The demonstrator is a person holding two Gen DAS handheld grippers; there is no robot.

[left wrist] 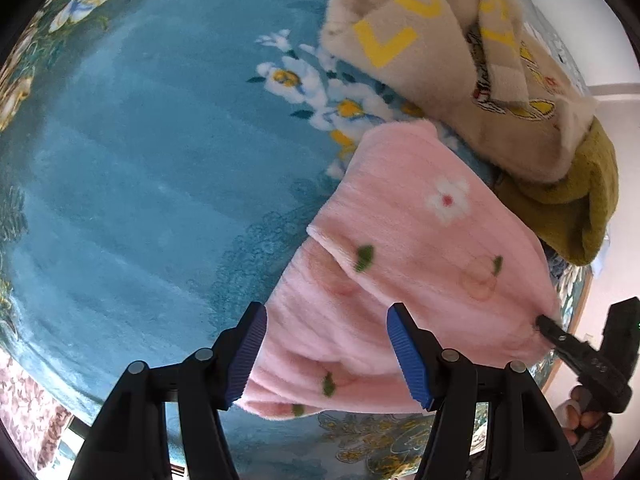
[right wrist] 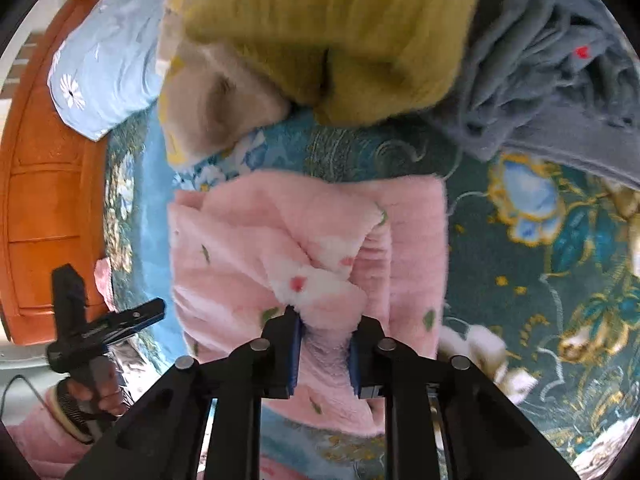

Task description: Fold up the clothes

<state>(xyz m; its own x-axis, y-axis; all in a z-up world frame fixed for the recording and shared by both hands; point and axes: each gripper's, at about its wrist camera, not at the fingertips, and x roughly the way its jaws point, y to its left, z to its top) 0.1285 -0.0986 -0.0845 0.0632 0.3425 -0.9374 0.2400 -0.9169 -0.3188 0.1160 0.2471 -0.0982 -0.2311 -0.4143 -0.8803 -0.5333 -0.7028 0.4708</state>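
A pink fleece garment point(left wrist: 400, 280) with flower and cherry prints lies folded on the blue floral bedspread point(left wrist: 140, 160). My left gripper point(left wrist: 326, 354) is open just over its near edge, holding nothing. My right gripper point(right wrist: 324, 354) is shut on a bunched fold of the pink garment point(right wrist: 280, 248). The right gripper also shows in the left wrist view point(left wrist: 548, 322), pinching the garment's right edge. The left gripper shows in the right wrist view point(right wrist: 156, 310) at far left, off the cloth.
A beige fleece top with yellow letters point(left wrist: 440, 40) and an olive garment point(left wrist: 580, 200) lie heaped behind the pink one. A grey garment point(right wrist: 560, 60) lies at the right. A pale blue pillow point(right wrist: 100, 72) and an orange wooden headboard point(right wrist: 44, 160) are at the left.
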